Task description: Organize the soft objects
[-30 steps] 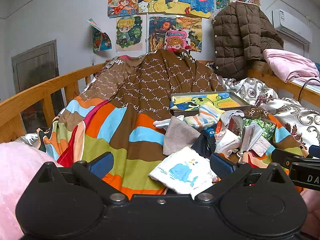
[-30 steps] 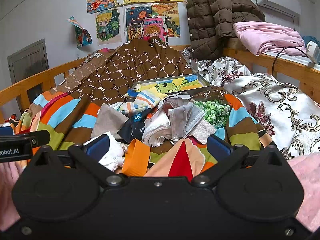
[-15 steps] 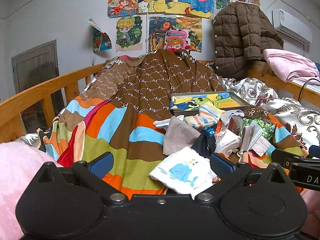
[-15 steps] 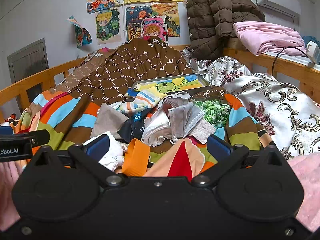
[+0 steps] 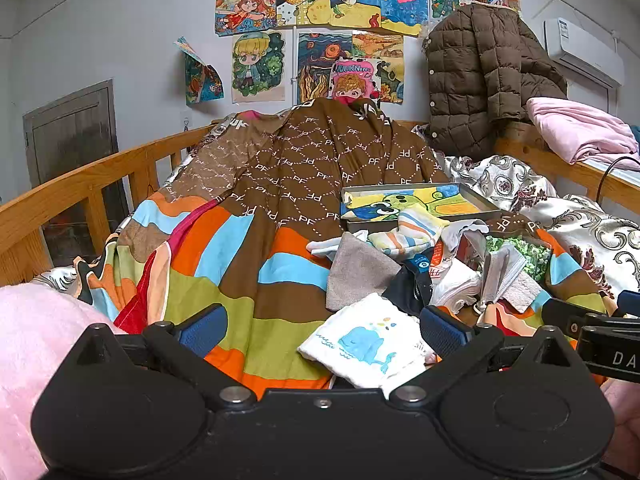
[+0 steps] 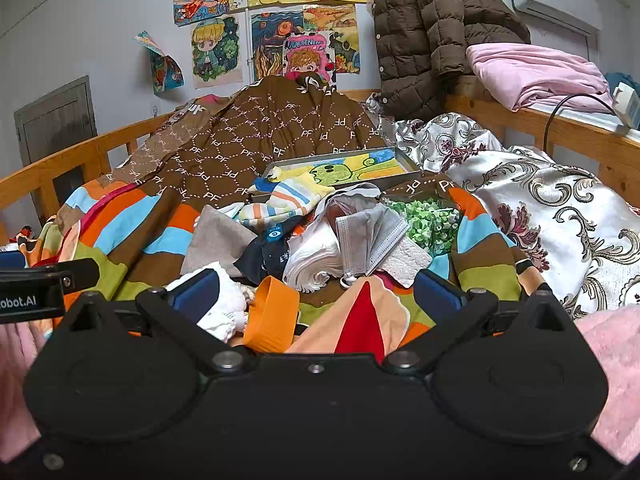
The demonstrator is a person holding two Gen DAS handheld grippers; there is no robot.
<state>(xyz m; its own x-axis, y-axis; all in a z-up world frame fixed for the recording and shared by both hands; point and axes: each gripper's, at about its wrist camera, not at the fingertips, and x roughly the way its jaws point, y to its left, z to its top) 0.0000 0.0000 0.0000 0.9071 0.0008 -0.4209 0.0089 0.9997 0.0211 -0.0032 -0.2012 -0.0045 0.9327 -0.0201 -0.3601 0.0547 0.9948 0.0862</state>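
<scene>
A heap of small soft items lies on a striped quilt [image 5: 240, 280]. Nearest the left gripper [image 5: 322, 330] is a white cloth with a blue whale [image 5: 362, 344], just ahead of its right finger. That gripper is open and holds nothing. Behind lie a grey-brown cloth [image 5: 356, 272], striped socks [image 5: 412, 232], a dark sock [image 6: 268, 252], white folded cloth [image 6: 316, 258] and a grey face mask [image 6: 370, 240]. The right gripper [image 6: 316, 300] is open over an orange fold of the quilt, short of the heap. A shallow grey tray [image 6: 408, 162] with a drawing inside sits behind the heap.
Wooden bed rails [image 5: 80, 184] run along the left and right. A silver patterned quilt [image 6: 540, 200] covers the right side. A brown puffer jacket [image 5: 480, 76] and pink bedding [image 6: 532, 72] rest at the back right. Green leafy material [image 6: 430, 222] lies beside the mask.
</scene>
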